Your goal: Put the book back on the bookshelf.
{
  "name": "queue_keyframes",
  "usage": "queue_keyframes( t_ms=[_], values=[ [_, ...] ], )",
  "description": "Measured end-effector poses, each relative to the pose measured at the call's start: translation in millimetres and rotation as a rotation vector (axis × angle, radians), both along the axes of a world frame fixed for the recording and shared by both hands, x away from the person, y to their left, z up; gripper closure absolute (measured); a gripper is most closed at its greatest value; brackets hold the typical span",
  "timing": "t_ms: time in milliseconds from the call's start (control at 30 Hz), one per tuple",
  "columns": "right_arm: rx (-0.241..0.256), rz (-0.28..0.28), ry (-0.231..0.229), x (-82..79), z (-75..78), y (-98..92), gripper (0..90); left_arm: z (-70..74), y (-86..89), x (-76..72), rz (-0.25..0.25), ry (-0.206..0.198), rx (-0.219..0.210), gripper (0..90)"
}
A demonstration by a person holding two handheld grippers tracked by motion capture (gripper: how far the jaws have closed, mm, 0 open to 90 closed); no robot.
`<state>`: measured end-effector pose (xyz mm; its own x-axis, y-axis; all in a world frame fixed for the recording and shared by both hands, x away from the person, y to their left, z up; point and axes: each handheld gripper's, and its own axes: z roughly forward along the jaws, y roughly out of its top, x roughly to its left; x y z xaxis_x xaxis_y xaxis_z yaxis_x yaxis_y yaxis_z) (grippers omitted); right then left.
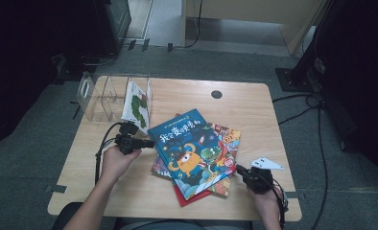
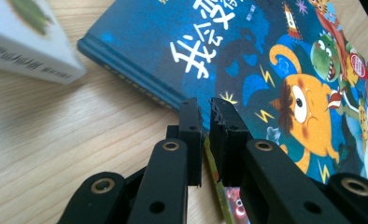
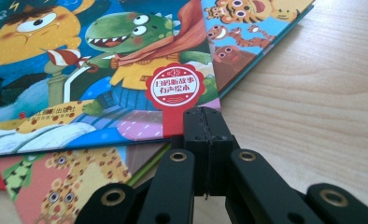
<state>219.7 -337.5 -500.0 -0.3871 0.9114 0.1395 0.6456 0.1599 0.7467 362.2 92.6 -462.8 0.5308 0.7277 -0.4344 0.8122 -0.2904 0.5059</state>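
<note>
A blue picture book [image 1: 192,148] with an orange monster on its cover tops a loose stack in the middle of the table. My left gripper [image 1: 148,143] meets this book's left edge. In the left gripper view the blue book [image 2: 247,56] lies just past my left gripper [image 2: 204,105], whose jaws stand shut to a thin slit with nothing clearly between them. My right gripper [image 1: 239,169] sits at the stack's lower right corner. In the right gripper view my right gripper [image 3: 204,112] is shut, its tips against the blue book's [image 3: 79,70] edge below a red sticker [image 3: 175,87].
Under the blue book lie an animal-covered book [image 1: 228,136], a spotted one [image 3: 70,177] and a red one [image 1: 182,197]. A clear acrylic holder [image 1: 98,98] at the table's back left holds a white book [image 1: 136,101]. A black grommet [image 1: 217,94] sits in the wooden table [image 1: 254,110].
</note>
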Motion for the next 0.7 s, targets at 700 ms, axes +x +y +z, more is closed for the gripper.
queue_keyframes(
  t_ms=[700],
  values=[
    [0.002,-0.017,-0.009,22.3,-1.1,-3.4,89.9,-5.9,-0.7,-7.2,0.004,-0.003,0.028,85.6]
  ],
)
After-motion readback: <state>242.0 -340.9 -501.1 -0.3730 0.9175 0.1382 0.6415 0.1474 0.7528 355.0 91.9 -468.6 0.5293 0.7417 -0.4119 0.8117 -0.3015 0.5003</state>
